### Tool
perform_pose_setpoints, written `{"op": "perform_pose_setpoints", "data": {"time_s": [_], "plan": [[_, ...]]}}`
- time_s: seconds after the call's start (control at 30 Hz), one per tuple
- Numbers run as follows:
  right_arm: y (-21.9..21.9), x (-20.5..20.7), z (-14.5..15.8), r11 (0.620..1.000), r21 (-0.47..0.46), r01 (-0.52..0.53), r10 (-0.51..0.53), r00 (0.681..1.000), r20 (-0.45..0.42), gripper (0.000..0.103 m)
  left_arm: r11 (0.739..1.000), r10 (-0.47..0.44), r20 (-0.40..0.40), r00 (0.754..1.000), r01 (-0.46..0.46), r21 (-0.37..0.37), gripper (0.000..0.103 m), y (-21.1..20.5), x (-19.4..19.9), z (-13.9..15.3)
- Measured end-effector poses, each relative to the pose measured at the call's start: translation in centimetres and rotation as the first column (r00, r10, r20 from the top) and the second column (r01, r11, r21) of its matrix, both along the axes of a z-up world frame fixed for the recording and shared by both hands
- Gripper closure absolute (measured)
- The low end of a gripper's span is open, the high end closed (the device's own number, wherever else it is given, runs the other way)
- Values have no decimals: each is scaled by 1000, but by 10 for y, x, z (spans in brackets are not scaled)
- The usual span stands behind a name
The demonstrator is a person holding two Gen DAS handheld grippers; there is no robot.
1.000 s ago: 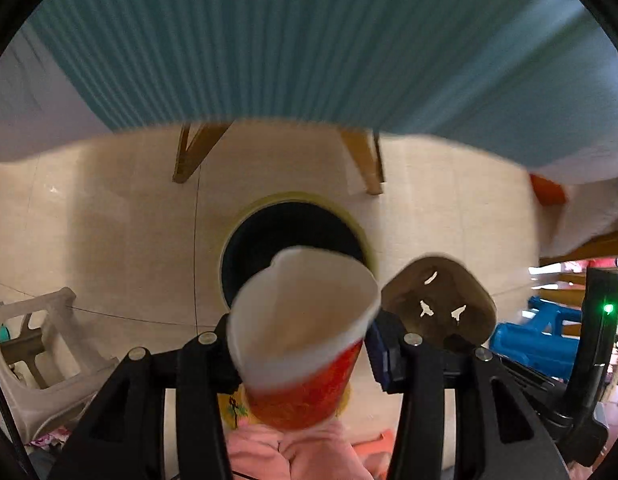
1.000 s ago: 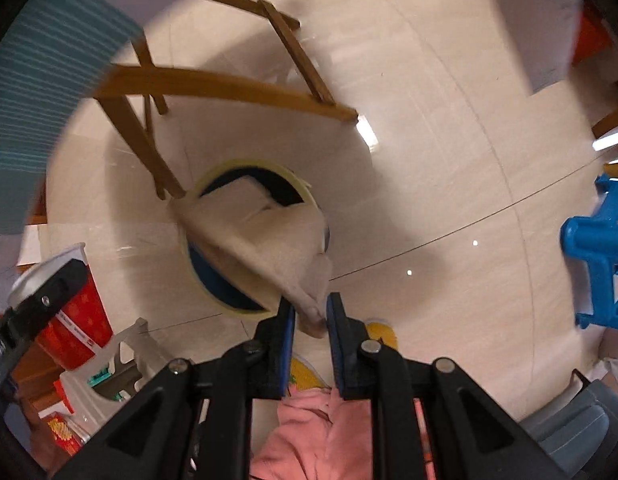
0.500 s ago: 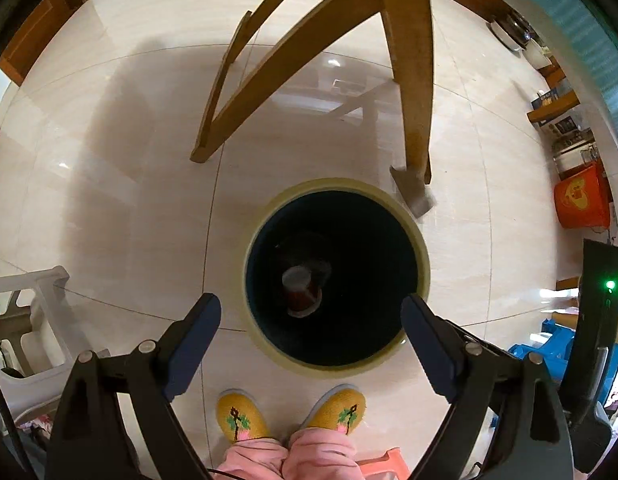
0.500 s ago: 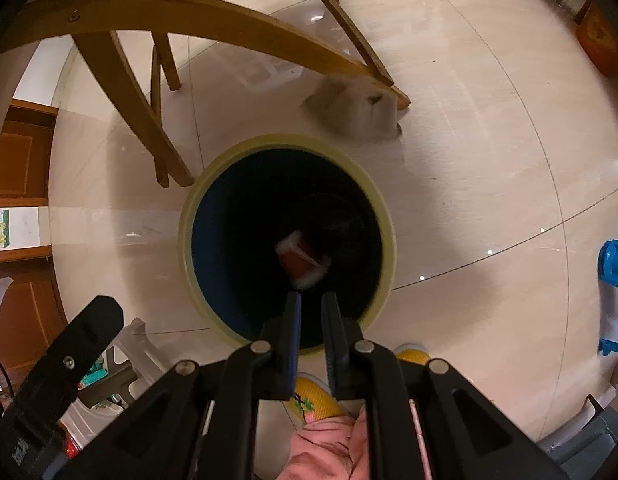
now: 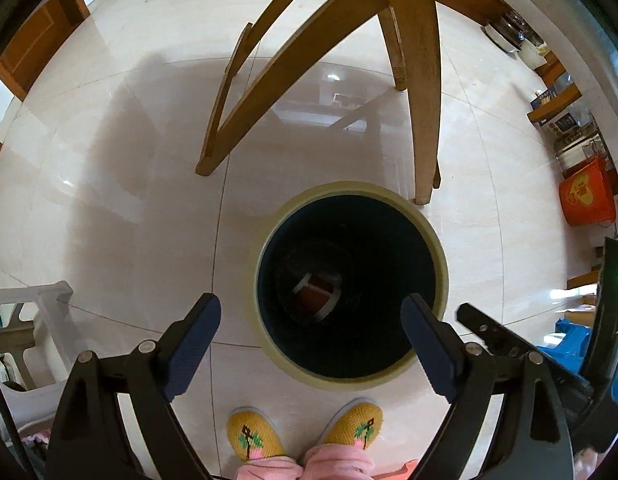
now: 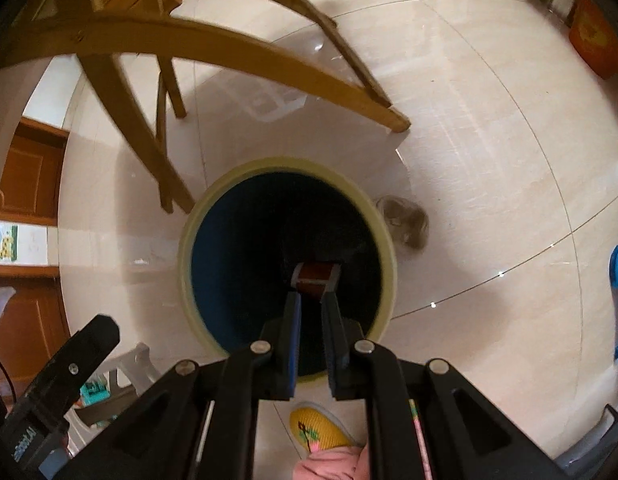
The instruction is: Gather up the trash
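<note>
Both loads have dropped: the red paper cup [image 5: 316, 297] lies inside the trash bin [image 5: 439, 248], the crumpled napkin [image 6: 405, 222] missed onto the floor right of it, nearer the empty closed right tongs [image 6: 312, 300] than the open left tongs [image 5: 311, 322].

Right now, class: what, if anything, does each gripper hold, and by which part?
Nothing. The left gripper stands open and empty; the right gripper is nearly shut on nothing. The red cup lies in the bin.

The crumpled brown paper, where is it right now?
In the right wrist view, the crumpled brown paper lies on the floor just outside the bin, against the right side of its rim, not inside.
</note>
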State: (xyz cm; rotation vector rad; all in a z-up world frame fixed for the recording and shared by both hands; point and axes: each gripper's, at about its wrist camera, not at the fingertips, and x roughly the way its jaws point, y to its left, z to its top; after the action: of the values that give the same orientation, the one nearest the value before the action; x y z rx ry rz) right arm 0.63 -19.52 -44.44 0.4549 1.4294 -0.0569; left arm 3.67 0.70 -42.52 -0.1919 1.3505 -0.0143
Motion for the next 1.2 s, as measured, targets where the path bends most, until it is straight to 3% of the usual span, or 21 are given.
{"op": "perform_pose_setpoints", "data": {"time_s": [0.17, 0.33, 0.53, 0.6, 0.8, 1.0, 1.2], "plan": [[-36, -10, -15, 997, -10, 74, -74, 997, 20, 92, 1000, -22, 22, 1000, 23, -11, 13, -9, 0, -19], [-74, -19, -42, 988, -31, 151, -151, 988, 3, 92, 999, -36, 28, 999, 35, 25, 13, -21, 5, -39], [-112, -25, -99, 975, -43, 220, -222, 973, -60, 91, 999, -8, 25, 1000, 7, 34, 13, -25, 9, -62], [-119, -24, -120, 973, -28, 229, -230, 970, -81, 84, 999, 4, 29, 1000, -5, 32, 13, -23, 7, -66], [-126, -14, -187, 959, 44, 280, -273, 955, -119, 76, 995, 88, 75, 993, -91, 44, 13, 0, 8, -72], [-123, 1, -258, 937, 114, 330, -309, 936, -170, 70, 993, 94, 107, 990, -101, 67, 13, 10, 15, -89], [-111, 20, -298, 932, 131, 337, -313, 933, -176, 70, 991, 107, 101, 989, -114, 64, 13, 17, 20, -103]]}}
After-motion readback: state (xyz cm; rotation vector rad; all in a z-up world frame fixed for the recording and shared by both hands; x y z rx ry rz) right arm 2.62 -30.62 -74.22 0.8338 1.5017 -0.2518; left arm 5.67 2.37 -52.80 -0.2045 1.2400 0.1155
